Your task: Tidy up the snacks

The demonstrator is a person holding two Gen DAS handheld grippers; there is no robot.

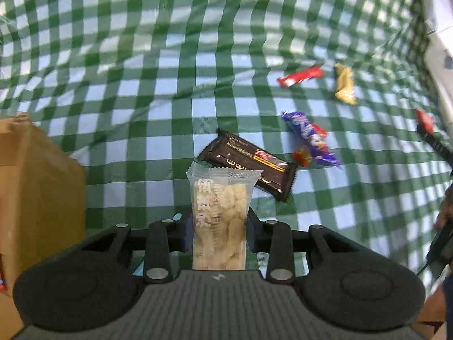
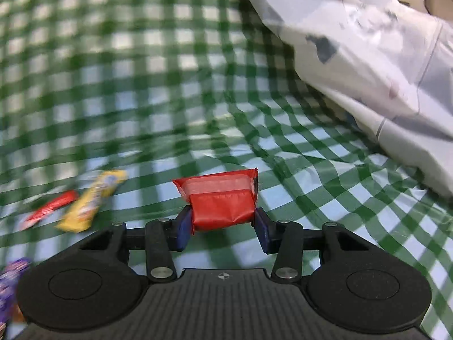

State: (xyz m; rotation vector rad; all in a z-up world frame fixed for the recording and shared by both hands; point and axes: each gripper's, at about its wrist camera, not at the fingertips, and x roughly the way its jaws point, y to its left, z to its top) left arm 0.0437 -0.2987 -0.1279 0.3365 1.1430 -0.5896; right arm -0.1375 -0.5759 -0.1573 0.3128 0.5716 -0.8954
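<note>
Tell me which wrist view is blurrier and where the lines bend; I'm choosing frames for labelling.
Right wrist view: heavy motion blur smears the green-checked tablecloth and yellow snack wrapper; only the red foil packet in the right gripper stays sharp. Left wrist view: crisper, the clear-wrapped pale biscuit pack and dark brown chocolate bar legible; fisheye bows the checks toward the edges.
</note>
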